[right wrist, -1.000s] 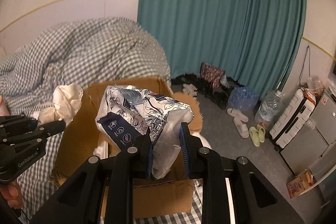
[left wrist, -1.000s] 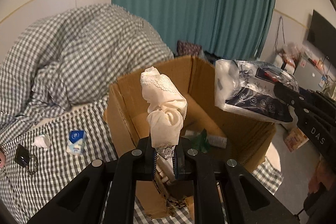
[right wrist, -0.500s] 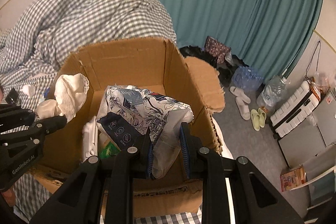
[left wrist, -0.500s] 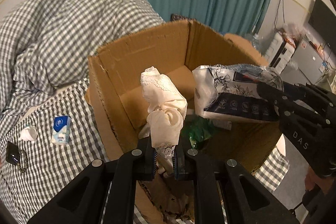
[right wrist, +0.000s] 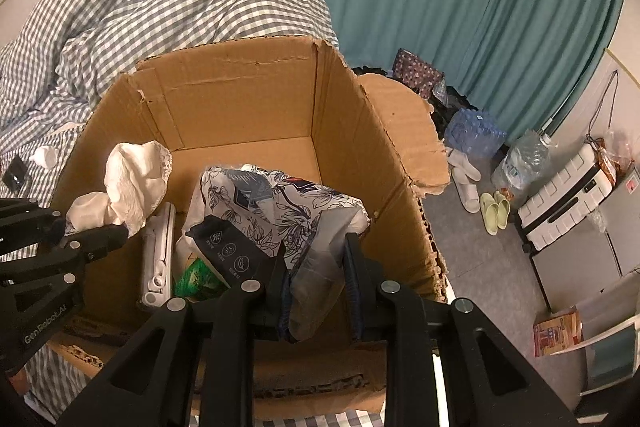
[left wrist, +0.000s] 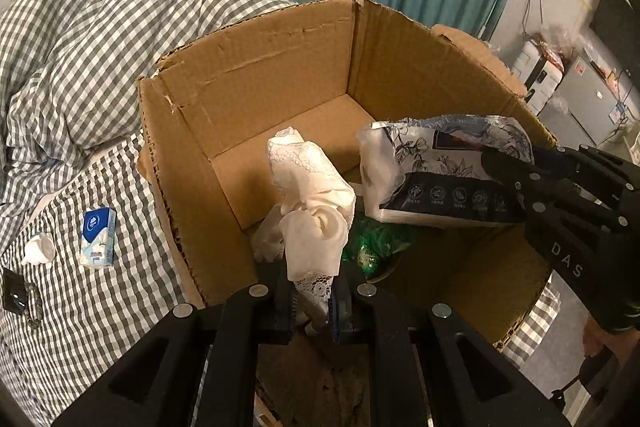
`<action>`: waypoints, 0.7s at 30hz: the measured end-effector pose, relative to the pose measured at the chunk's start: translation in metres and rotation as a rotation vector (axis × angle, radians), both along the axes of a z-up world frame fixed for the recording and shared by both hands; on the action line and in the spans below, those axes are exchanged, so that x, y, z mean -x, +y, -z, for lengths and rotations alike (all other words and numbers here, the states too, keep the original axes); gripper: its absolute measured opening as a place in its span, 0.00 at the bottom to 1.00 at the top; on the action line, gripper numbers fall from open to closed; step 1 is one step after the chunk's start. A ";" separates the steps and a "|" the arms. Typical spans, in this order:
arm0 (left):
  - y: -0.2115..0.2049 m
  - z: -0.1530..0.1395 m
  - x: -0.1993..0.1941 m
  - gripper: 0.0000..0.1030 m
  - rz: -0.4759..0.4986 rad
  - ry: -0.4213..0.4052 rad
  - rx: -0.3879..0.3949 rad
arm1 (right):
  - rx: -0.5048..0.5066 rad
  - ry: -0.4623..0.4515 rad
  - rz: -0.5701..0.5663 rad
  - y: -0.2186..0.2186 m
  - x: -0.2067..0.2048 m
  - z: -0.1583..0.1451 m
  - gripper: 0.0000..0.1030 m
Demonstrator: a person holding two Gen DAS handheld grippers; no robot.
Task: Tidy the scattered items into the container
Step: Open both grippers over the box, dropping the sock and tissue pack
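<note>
Your left tool (left wrist: 313, 301) pinches the white lace cloth (left wrist: 312, 203) above the cardboard box (left wrist: 256, 75); your right tool (right wrist: 320, 289) clamps the floral tissue pack (right wrist: 280, 211) just inside it. A small blue carton (left wrist: 98, 237) lies on the checked bed (left wrist: 92, 307) left of the box.

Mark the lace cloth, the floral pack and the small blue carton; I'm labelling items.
lace cloth (left wrist: 316, 211): left wrist view, bunched middle.
floral pack (right wrist: 288, 211): right wrist view, printed top.
small blue carton (left wrist: 98, 237): left wrist view, front face.
</note>
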State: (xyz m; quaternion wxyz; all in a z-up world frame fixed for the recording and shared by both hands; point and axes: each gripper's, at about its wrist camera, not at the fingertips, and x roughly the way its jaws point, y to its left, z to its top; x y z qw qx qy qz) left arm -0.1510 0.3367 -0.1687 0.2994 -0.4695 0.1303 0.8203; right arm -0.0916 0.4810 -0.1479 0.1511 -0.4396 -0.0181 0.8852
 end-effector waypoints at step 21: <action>-0.008 -0.025 -0.004 0.84 -0.037 0.082 -0.051 | 0.017 0.145 0.012 -0.006 -0.017 -0.031 0.66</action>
